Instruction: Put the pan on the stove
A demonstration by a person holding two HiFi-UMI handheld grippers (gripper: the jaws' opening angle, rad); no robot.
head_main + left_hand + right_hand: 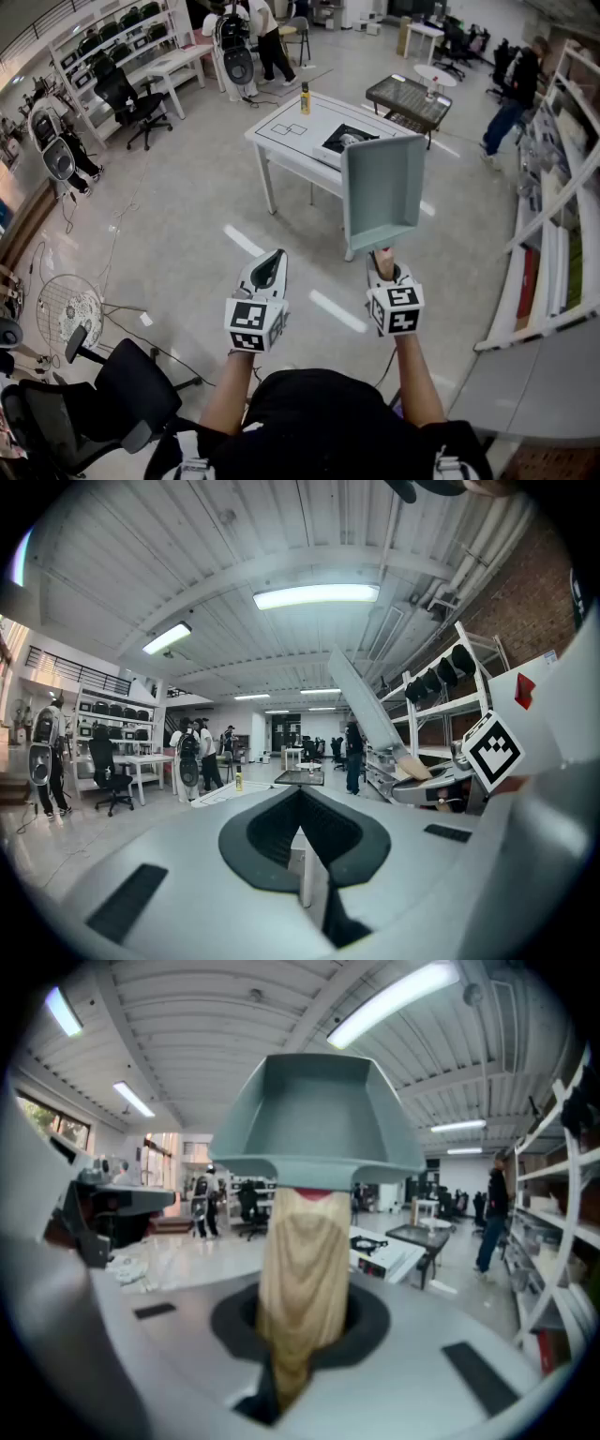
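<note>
Gripping the pale wooden handle (302, 1279) of the pan (382, 192), the right gripper (381, 262) has its jaws pressed close on both sides of the wood, as its own view shows. The pan is square, grey-green and deep-walled. It is in the air, standing up out of the gripper, right of centre in the head view, with its hollow turned towards the camera. In the right gripper view the pan (314, 1115) fills the upper middle of the frame.

The left gripper (270, 262), lower left of the pan, has its jaws together with nothing between them. In its own view, the left gripper (302, 841) shows the dark pads meeting.

A white worktop (281, 141) stands on the floor at upper centre, well apart from both grippers. The black stove (336, 141) lies on the worktop, partly behind the pan's upper left corner.
</note>
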